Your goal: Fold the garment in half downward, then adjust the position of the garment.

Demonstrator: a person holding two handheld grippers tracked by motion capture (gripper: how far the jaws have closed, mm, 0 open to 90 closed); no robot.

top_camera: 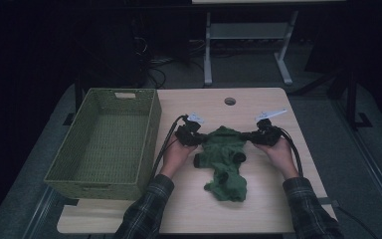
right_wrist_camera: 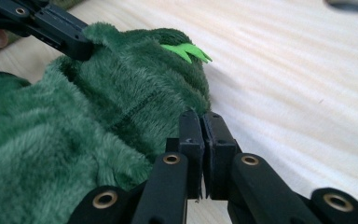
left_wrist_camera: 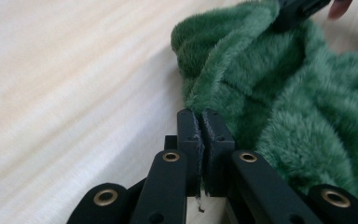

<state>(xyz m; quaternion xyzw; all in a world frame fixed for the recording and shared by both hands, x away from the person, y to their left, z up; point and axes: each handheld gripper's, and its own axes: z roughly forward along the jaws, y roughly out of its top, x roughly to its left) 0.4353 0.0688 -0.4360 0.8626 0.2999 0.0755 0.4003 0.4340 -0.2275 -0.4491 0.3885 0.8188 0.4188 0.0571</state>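
Green plush garment (top_camera: 224, 157) on table (top_camera: 258, 209) betw. both hands, L tool (top_camera: 195, 135) & R tool (top_camera: 252, 136) each pinched together at its top corners, palms inward.

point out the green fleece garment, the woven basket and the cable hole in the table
green fleece garment (top_camera: 224, 159), high view, middle of the cloth
woven basket (top_camera: 151, 130), high view, right wall
cable hole (top_camera: 230, 101), high view, its centre

Dark room, grey floor (top_camera: 40, 164), white-legged table (top_camera: 248, 30) behind.
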